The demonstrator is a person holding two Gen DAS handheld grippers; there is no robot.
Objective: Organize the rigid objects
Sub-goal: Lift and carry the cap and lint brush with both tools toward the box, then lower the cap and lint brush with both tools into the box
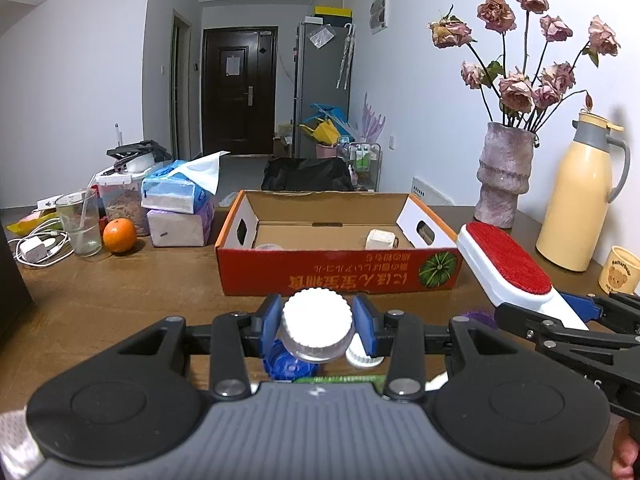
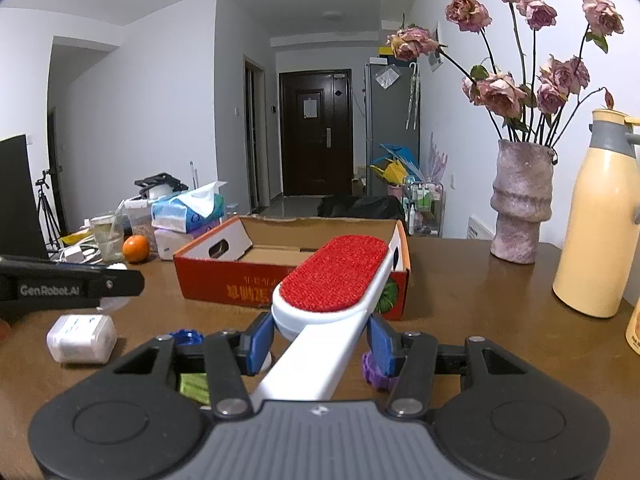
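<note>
Both hands look to be mid-carry, each bringing one item toward the cardboard box (image 1: 340,268) that sits near the middle of the table (image 1: 120,304), its long red side facing the cameras. The box is open on top and already has a pale block and a small tub on its floor, so the step in hand seems to be the trip to the box, with neither item over its rim yet. The next move calls for lifting each load clear of the near wall and setting it down on free floor inside. The right gripper (image 2: 320,340) is clamped on the white handle of the lint brush (image 2: 334,280), whose red pad points at the box's near right corner. The left gripper (image 1: 318,320) is closed on the white-capped jar (image 1: 318,328), held just short of the box's near wall.
</note>
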